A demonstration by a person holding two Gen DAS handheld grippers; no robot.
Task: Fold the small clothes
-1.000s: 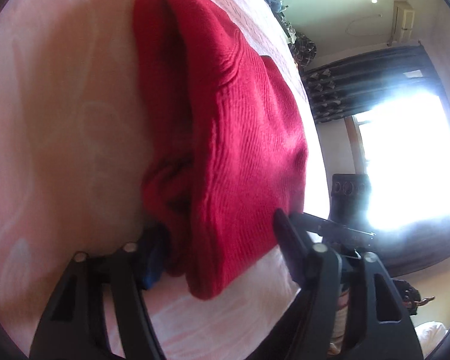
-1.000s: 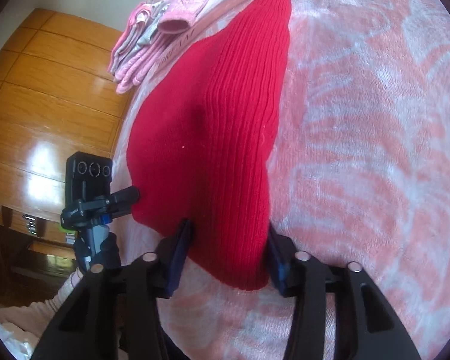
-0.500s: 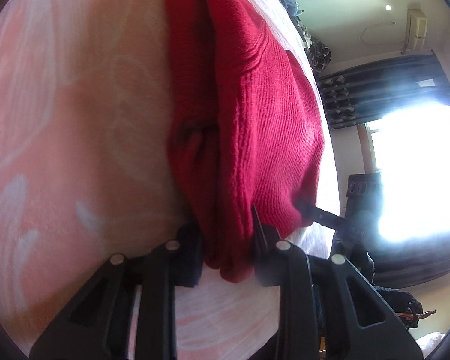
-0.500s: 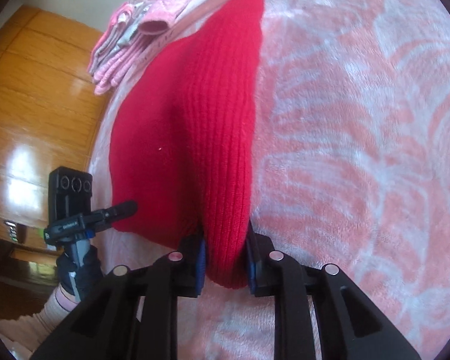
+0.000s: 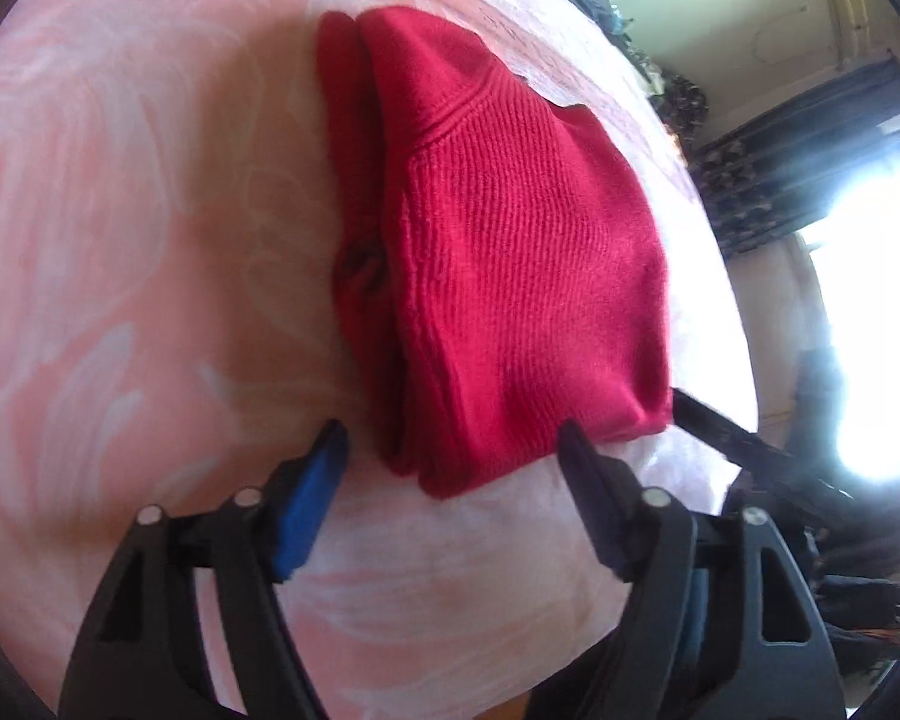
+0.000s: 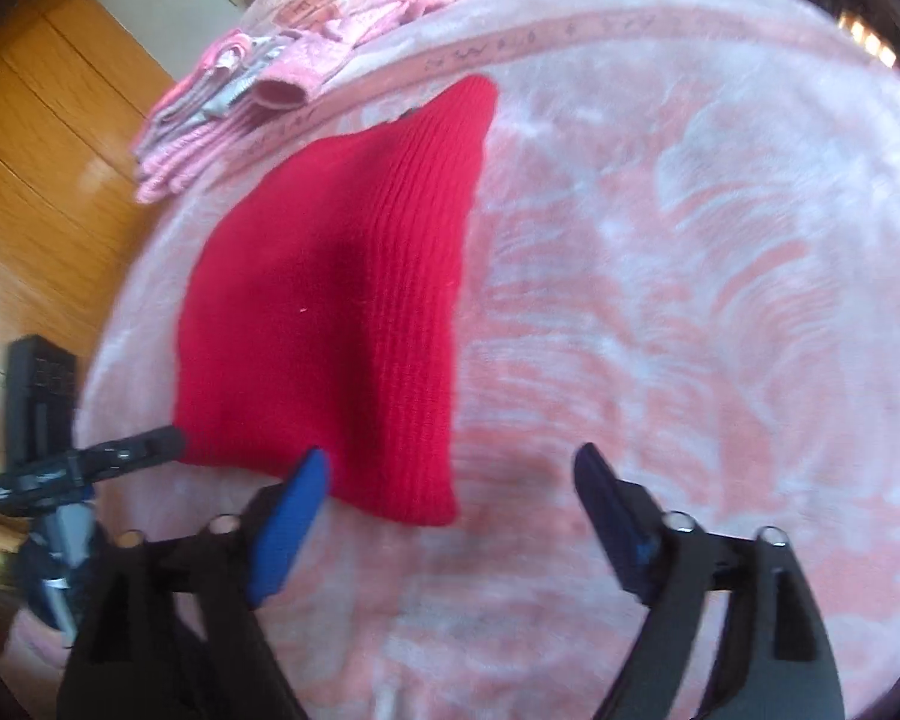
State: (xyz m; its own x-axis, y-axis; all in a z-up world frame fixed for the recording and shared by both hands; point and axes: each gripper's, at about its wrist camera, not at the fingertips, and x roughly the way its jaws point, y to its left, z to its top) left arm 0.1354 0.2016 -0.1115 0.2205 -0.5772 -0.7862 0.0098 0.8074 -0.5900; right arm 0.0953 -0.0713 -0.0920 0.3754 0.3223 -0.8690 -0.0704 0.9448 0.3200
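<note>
Red knitted garment [image 5: 510, 276] lies folded in layers on the pink-and-white patterned blanket [image 5: 120, 240], near its front edge; left gripper [image 5: 453, 450] stands with jaws wide, straddling the garment's near folded end, the right finger's tip at the knit's hem, whether touching cannot be told. Right gripper [image 6: 450, 468] also spread wide, gripping nothing, the garment's near corner between its fingers, blue pad [image 6: 288, 528] just beside the cloth; folded pink clothes [image 6: 234, 108] sit at the blanket's far edge, well apart from the garment.
</note>
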